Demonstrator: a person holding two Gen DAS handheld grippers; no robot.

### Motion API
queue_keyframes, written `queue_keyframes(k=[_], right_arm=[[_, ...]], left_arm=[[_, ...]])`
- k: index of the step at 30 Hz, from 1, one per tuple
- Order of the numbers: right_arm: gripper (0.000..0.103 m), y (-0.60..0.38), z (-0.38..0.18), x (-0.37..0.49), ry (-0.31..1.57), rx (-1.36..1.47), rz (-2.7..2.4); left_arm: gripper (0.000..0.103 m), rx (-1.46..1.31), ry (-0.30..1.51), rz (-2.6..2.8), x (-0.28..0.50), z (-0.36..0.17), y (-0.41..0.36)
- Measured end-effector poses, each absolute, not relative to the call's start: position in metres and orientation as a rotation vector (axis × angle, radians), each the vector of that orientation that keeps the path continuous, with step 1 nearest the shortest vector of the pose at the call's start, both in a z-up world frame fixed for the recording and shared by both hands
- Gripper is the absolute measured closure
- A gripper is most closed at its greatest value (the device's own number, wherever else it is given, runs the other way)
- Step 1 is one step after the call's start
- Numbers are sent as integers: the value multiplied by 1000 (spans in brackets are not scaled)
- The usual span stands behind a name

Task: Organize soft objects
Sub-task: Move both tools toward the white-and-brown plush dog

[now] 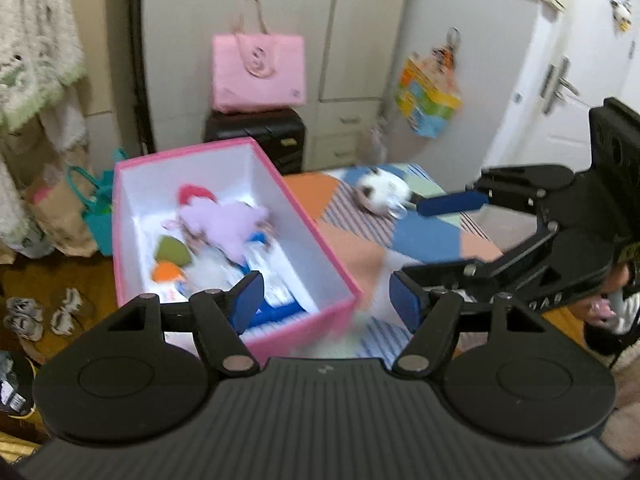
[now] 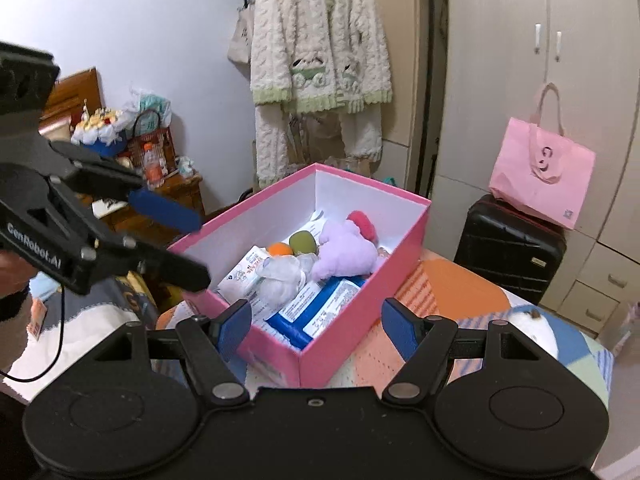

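Note:
A pink box (image 1: 340, 272) with white inside walls stands on a colourful patchwork mat (image 1: 352, 240). In it lie a purple plush (image 1: 228, 224), green (image 1: 172, 250) and orange (image 1: 168, 272) soft pieces, a white soft toy (image 2: 280, 280) and blue-white packs (image 2: 320, 312). A black-and-white plush (image 1: 380, 194) lies on the mat beyond the box; it also shows at the right of the right wrist view (image 2: 528, 328). My left gripper (image 1: 324, 304) is open and empty over the box's near corner. My right gripper (image 2: 316, 332) is open and empty before the box (image 2: 360, 312).
A black suitcase (image 1: 264, 136) with a pink tote bag (image 1: 258, 72) stands by the wardrobe. A fluffy robe (image 2: 320, 60) hangs on the wall. Shoes (image 1: 44, 316) and bags (image 1: 92, 216) lie on the floor left of the box. A cluttered wooden nightstand (image 2: 168, 196) stands behind.

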State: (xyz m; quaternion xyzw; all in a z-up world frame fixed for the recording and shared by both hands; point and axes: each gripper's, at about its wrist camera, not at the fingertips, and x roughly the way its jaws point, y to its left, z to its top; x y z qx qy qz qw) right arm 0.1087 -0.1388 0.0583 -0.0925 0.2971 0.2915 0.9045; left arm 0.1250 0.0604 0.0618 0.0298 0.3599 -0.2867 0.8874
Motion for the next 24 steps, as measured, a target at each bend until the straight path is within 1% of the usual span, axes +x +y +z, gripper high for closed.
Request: queue_keyframes(k=[3,8,17,24], right_arm=[[27,-153,61,92,588,-199,575],[27,-179,57,70,596,-213,550],[26,-228,33,63,629,-208,469],[25,-263,13,66,543,-189,492]], left_arm=[[34,79,764,-625,115,60,49],[34,108,796,-660,105,58,25],[33,158,858,-742,109,44,-36],[30,140,863,-809,127,36,-80]])
